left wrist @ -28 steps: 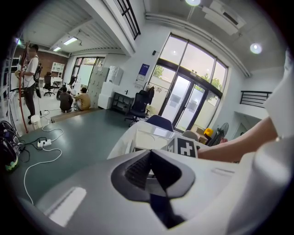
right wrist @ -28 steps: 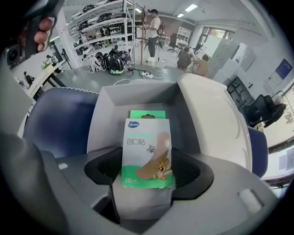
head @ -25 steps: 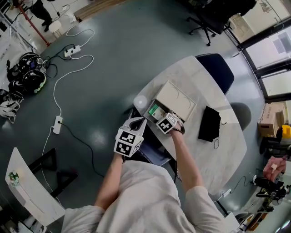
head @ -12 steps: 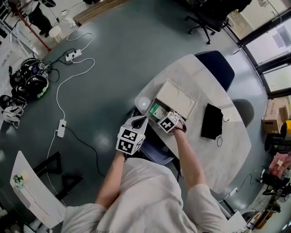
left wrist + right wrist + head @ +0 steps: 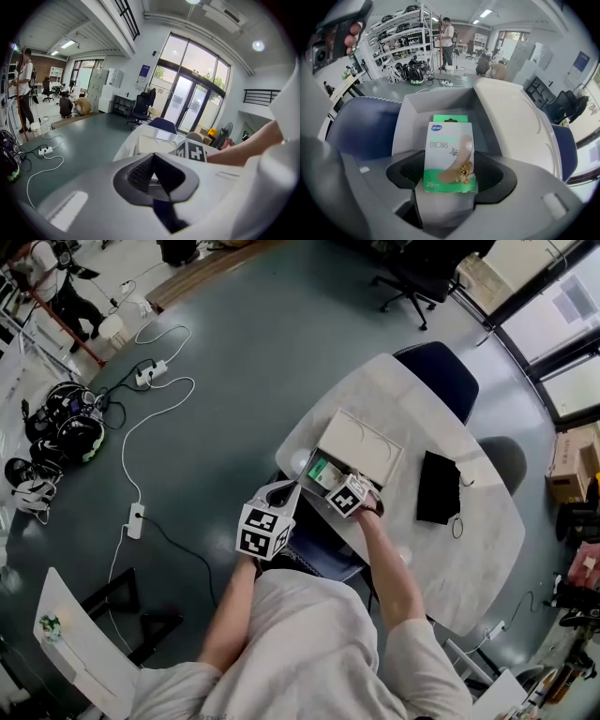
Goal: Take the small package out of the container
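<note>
Green-and-white small package (image 5: 450, 157), clamped in the right gripper (image 5: 450, 176) with the open container (image 5: 410, 122) at 12 o'clock, seems lifted but not yet clear; left gripper (image 5: 154, 176) closed, empty.

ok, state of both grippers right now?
left gripper: closed, empty.
right gripper: closed on the bandage box.
</note>
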Demonstrator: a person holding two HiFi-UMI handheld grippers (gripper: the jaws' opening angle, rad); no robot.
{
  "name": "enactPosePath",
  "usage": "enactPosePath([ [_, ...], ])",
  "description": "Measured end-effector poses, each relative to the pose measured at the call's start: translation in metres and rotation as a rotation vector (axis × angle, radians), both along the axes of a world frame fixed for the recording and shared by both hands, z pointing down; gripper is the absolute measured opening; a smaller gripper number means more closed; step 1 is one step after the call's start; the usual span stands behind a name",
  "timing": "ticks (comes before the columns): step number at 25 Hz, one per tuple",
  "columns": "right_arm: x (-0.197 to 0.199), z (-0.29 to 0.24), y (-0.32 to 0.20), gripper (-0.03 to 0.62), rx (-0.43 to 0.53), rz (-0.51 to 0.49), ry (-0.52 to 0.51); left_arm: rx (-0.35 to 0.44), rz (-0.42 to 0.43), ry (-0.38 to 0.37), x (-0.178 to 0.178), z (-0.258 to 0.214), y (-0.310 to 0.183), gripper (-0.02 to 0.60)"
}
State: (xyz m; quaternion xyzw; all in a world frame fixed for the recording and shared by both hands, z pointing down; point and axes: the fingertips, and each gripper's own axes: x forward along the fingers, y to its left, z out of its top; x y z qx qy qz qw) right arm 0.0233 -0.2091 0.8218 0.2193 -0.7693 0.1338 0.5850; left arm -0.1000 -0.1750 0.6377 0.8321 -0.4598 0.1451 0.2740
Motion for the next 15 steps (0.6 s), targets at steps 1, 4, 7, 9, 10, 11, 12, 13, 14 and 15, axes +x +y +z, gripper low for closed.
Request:
enactPosePath([
  [1,0.0005,-0.0008,0.0007,0.325,-0.004,0.002,-0.006,-0.002,-0.005,0.002,-0.0009,0.0009,0.0003,0.054],
  [4,0.0027,-0.0032,0.0022,0.325,-0.004,-0.005,-0.010,-0.005,-0.014,0.005,-0.0018,0.0014,-0.0006,0.054],
  [7,0.0027,-0.0060,0.0027,0.325,0.008,-0.027,-0.007,0.000,-0.018,0.006,-0.0026,-0.0005,-0.0011,0.054],
  [9,0.0015,-0.0065,0.0016,0.325,0.013,-0.035,-0.007,0.004,-0.020,0.006,-0.0040,-0.0008,-0.0019,0.054],
  [10,0.0004,-0.0068,0.0012,0.325,0.015,-0.037,-0.008,0.005,-0.022,0.006,-0.0048,-0.0009,-0.0020,0.054],
  [11,-0.0008,-0.0071,0.0014,0.325,0.019,-0.043,-0.008,0.007,-0.025,0.007,-0.0057,-0.0013,-0.0018,0.054],
  [12,-0.0019,-0.0073,0.0020,0.325,0.025,-0.053,-0.003,0.009,-0.028,0.008,-0.0065,-0.0021,-0.0016,0.054],
  [13,-0.0025,-0.0075,0.0024,0.325,0.033,-0.067,0.005,0.013,-0.032,0.009,-0.0072,-0.0032,-0.0017,0.054],
  [14,-0.0029,-0.0077,0.0024,0.325,0.041,-0.081,0.015,0.017,-0.035,0.009,-0.0076,-0.0041,-0.0019,0.054],
  [15,-0.0034,-0.0081,0.0021,0.325,0.048,-0.092,0.021,0.020,-0.036,0.008,-0.0077,-0.0048,-0.0021,0.054],
])
